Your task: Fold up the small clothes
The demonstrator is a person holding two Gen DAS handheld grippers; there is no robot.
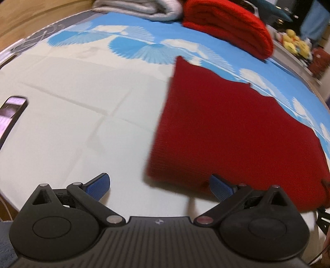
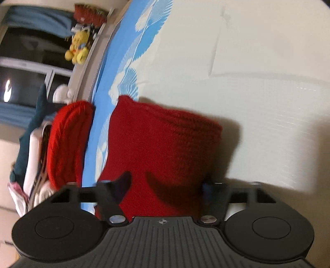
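A dark red knitted garment lies flat on the bed sheet, right of centre in the left wrist view. My left gripper is open and empty, just at the garment's near left corner, its right blue pad over the cloth's edge. In the right wrist view the same garment fills the middle. My right gripper is open, its fingers spread on either side of the cloth's near end, not closed on it.
A folded bright red garment and a folded grey one sit at the far edge of the bed. A phone lies at the left. Yellow plush toys sit on a shelf beyond the bed.
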